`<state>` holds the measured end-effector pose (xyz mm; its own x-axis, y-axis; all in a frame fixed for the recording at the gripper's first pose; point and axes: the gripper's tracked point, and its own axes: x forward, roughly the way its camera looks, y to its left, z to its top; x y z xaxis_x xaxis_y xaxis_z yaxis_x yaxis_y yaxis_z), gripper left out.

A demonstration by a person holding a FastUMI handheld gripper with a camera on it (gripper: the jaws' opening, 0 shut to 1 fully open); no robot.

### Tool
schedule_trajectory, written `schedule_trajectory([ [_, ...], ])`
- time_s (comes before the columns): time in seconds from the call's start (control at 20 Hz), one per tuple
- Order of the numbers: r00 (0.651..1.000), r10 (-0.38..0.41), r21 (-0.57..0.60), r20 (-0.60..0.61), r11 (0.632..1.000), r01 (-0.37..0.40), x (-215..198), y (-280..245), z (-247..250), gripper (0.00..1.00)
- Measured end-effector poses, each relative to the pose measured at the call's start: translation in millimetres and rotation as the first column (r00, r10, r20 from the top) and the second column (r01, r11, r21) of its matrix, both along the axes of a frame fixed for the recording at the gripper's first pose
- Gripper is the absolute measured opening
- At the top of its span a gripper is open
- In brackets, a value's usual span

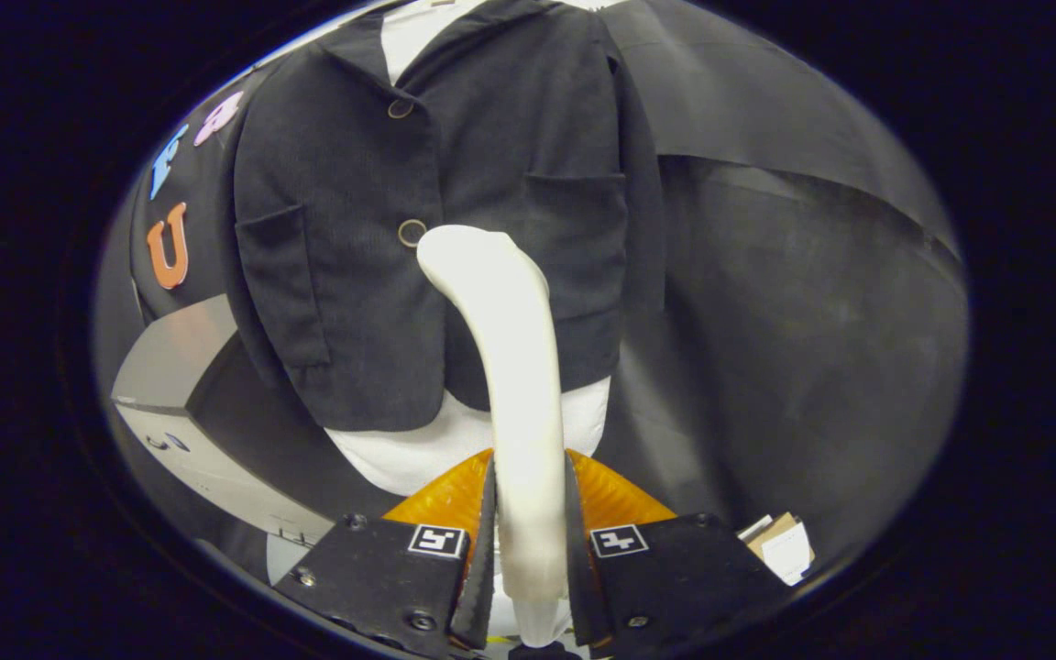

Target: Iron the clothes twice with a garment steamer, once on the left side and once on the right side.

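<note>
A dark corduroy jacket [418, 211] with two buttons hangs on a white mannequin torso [436, 449] straight ahead of me. My gripper [531, 513] is shut on the cream handle of the garment steamer [514, 367], both fingers pressing its sides. The steamer rises from between the fingers and curves forward; its head sits at the jacket's front, beside the lower button [412, 233] and near the wearer's left pocket. Whether the head touches the cloth I cannot tell.
A grey box-like unit [189, 385] stands low to the left of the mannequin. Black cloth [794, 302] hangs behind and to the right. Cardboard and paper scraps [780, 545] lie low beyond the right finger.
</note>
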<state>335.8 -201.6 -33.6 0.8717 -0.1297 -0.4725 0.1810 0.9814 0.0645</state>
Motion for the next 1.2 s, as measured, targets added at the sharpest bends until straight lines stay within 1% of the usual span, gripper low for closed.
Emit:
schedule_trajectory([
  [0.3,0.999,0.036,0.065,-0.018,0.997,-0.034,1,5,-16,0.37],
  [0.5,0.999,0.029,0.123,0.019,0.992,-0.031,-2,10,-14,0.37],
  [0.75,0.997,0.002,0.144,0.073,0.99,-0.013,-61,32,-2,0.37],
  [1.0,0.994,-0.036,0.142,0.106,0.99,0.02,-136,83,3,0.37],
  [1.1,0.993,-0.031,0.138,0.111,0.99,0.015,-165,108,2,0.37],
  [1.2,0.994,-0.01,0.13,0.112,0.991,-0.005,-188,134,2,0.37],
])
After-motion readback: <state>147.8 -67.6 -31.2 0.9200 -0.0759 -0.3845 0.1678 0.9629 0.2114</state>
